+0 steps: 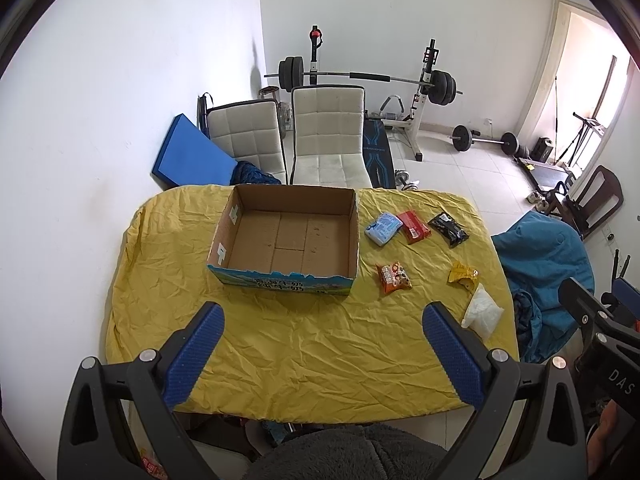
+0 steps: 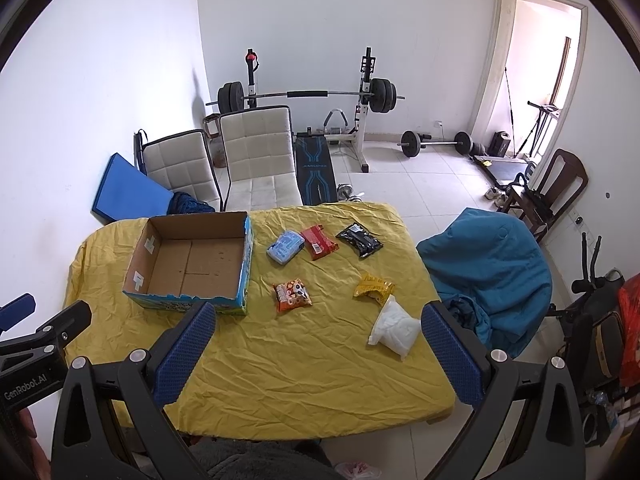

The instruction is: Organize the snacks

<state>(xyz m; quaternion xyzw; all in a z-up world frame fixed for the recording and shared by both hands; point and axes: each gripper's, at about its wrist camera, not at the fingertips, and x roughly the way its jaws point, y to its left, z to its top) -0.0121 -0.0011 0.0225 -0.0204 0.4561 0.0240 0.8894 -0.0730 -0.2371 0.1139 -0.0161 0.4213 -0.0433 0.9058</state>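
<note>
An empty cardboard box (image 1: 286,238) (image 2: 192,264) sits on the yellow tablecloth (image 1: 280,344) (image 2: 304,368). To its right lie several snack packs: a light blue one (image 1: 383,229) (image 2: 285,247), a red one (image 1: 414,227) (image 2: 319,242), a black one (image 1: 449,229) (image 2: 359,239), an orange one (image 1: 393,277) (image 2: 292,295), a yellow one (image 1: 462,275) (image 2: 374,289) and a white one (image 1: 483,312) (image 2: 394,330). My left gripper (image 1: 324,314) hovers open above the table's near half. My right gripper (image 2: 318,314) is open too, held high over the near edge.
Two white chairs (image 1: 328,136) (image 2: 256,156) stand behind the table. A blue mat (image 1: 192,154) leans on the left wall. A teal cloth-covered seat (image 2: 492,276) is at the table's right. A barbell rack (image 1: 360,80) and loose weights fill the far floor.
</note>
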